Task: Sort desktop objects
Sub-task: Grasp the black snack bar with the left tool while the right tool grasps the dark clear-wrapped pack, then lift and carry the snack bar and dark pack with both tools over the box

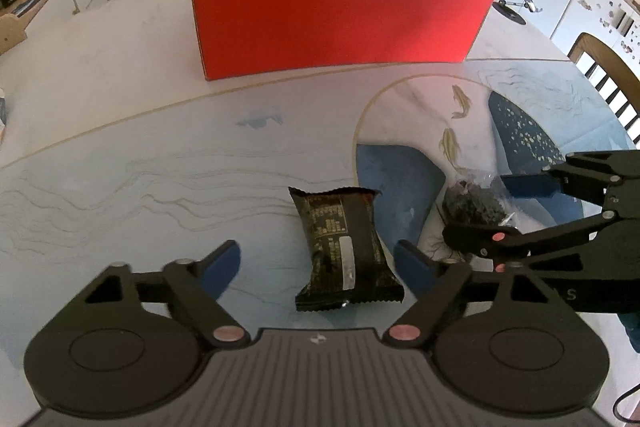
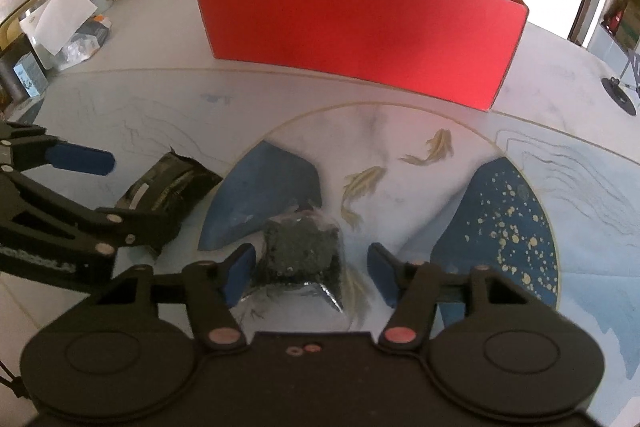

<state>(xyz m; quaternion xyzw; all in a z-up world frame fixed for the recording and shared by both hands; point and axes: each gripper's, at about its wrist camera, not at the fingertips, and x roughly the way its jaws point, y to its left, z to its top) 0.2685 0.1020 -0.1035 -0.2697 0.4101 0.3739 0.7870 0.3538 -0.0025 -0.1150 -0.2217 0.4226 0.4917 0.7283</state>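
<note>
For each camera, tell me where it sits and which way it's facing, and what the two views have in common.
Left wrist: sits on the left gripper, facing down and forward at the dark wrapped snack bar between its open fingers; the right gripper enters from the right.
Right wrist: sits on the right gripper, facing down at the clear-wrapped dark lump between its fingers; the left gripper enters from the left.
Shared: both packets, the red box behind, the fish-print mat.

Both wrist views tilt down close over the table (image 1: 120,75) (sharing the red box (image 1: 336,23)).
</note>
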